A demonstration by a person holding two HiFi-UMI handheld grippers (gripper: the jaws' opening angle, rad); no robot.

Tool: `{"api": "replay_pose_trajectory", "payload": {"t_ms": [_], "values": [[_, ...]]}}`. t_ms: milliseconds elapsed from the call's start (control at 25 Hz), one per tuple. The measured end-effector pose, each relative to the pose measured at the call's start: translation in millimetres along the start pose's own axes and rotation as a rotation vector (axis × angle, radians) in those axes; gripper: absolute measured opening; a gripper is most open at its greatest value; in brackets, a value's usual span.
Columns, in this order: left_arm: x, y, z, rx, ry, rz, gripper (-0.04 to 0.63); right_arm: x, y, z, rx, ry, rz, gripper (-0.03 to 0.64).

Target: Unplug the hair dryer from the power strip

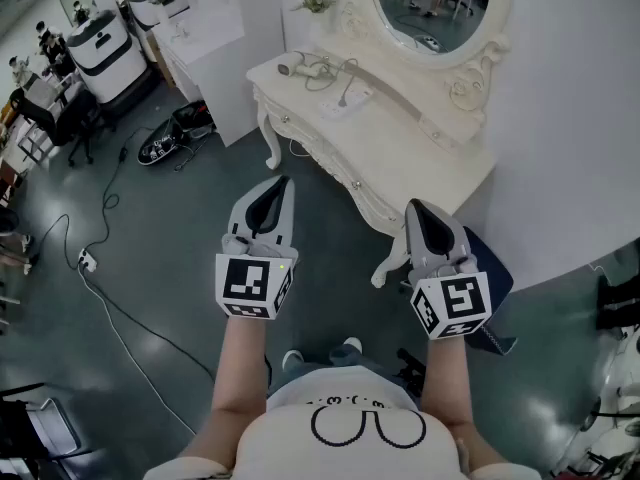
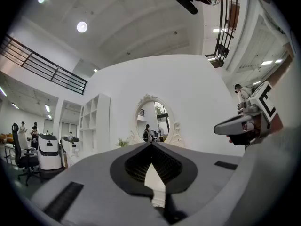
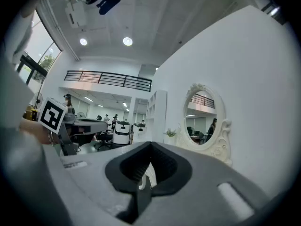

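a dark grey-green polished floor [image 1: 150, 298] fills most of the head view, with thin cables trailing across its left side. a curved white wall [image 1: 570, 118] rises on the right. against it stands a cream-white ornate dressing table with carved legs [image 1: 400, 158], and above it an oval mirror in a scrolled white frame [image 1: 430, 3].

the person stands well back from the table, both forearms stretched forward. the left grey two-jaw gripper with a black-and-white marker cube [image 1: 283, 183] points towards the table's near left corner. its jaws are pressed together with nothing between them, and the left gripper view shows their tips meeting in a point. the right grey two-jaw gripper with its own marker cube [image 1: 412, 206] is held just off the table's front edge. its jaws are likewise pressed together and empty.

the small white hair dryer [image 1: 289, 66] lies at the far left end of the tabletop, its pale cord looping beside it. the flat white power strip [image 1: 345, 102] lies near the middle of the top, a cord running up from it. both are well apart from the grippers.
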State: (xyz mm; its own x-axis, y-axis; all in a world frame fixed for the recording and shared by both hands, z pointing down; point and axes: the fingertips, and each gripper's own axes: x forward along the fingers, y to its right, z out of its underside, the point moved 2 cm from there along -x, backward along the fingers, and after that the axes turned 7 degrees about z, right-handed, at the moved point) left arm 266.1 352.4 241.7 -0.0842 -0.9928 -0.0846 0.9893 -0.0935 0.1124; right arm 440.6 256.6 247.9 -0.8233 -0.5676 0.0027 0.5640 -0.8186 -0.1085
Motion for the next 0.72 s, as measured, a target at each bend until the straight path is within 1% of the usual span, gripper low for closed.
{"api": "replay_pose_trajectory", "payload": {"t_ms": [200, 400, 560, 720], "values": [[22.1, 17.7, 5.5, 0.000, 0.008, -0.034, -0.003, 0.4, 29.9, 14.5, -0.038, -0.013, -0.037, -0.002], [38.6, 26.4, 13.7, 0.001, -0.009, -0.046, -0.003, 9.2, 59.5, 22.7, 0.001, -0.009, -0.040, -0.001], [52.9, 17.5, 15.3, -0.002, -0.011, -0.050, -0.003, 27.2, 60.6, 24.6, 0.012, -0.010, -0.070, 0.000], [74.2, -3.6, 22.9, -0.002, -0.006, -0.044, -0.003, 56.2, 61.1, 31.0, 0.009, -0.020, -0.063, 0.000]]}}
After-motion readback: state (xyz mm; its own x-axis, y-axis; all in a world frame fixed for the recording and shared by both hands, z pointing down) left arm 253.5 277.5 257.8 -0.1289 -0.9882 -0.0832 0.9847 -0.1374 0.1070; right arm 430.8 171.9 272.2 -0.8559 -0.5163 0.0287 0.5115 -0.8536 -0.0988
